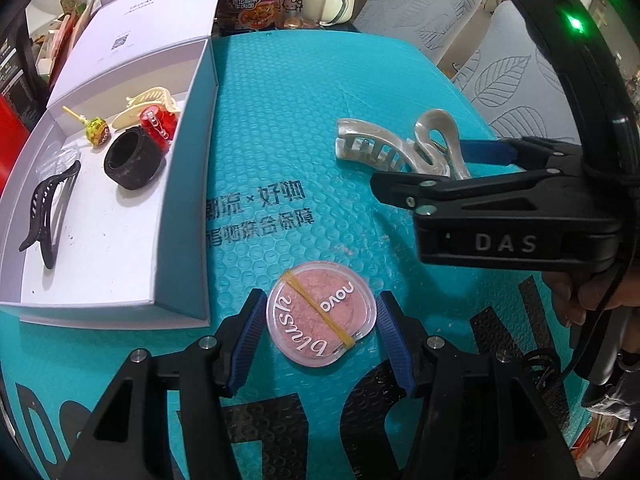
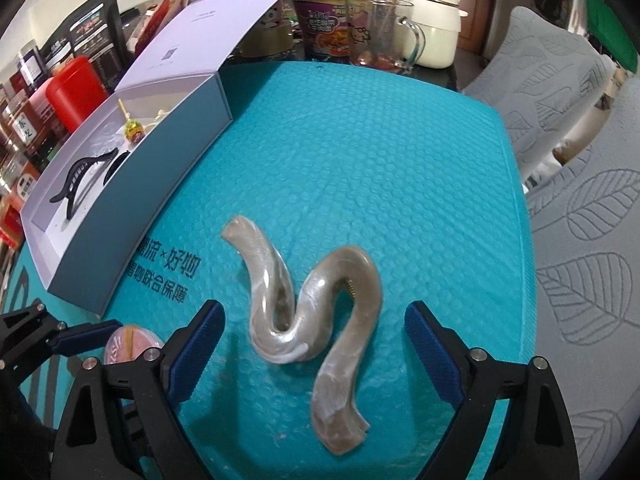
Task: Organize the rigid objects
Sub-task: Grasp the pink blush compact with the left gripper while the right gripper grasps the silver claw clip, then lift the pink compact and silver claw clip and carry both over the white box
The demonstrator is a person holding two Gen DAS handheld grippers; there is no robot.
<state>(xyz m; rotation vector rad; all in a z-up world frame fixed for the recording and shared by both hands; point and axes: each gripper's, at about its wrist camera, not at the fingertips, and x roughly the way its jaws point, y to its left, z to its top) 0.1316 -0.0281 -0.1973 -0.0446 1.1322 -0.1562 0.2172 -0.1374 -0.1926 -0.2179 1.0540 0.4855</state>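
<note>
The left gripper (image 1: 320,336) straddles the blush compact (image 1: 321,314), jaws apart, each pad just beside the compact's rim but not pressing on it. The right gripper (image 2: 316,352) stands with jaws wide apart around the pearl hair claw (image 2: 308,316), touching nothing. Both items lie on the teal bubble mailer (image 1: 280,120), to the right of the open white box (image 1: 180,240).

Recommended procedure:
- Compact: centre the rim between the pads before closing. The lid is smooth and carries a yellow rubber band (image 1: 320,312); keep the pads clear of it.
- Claw: close across the curved body, not the teeth. Its S-shape is likely to twist under an off-centre grip.

Clearances: the near box wall stands just beside the left gripper, so lift above it before moving across. Inside the box, a black hair claw (image 1: 50,208), black ring (image 1: 134,160), lollipop (image 1: 96,130), red item (image 1: 158,124) and cream claw (image 1: 148,104) fill the far end; open floor remains at the near end.
</note>
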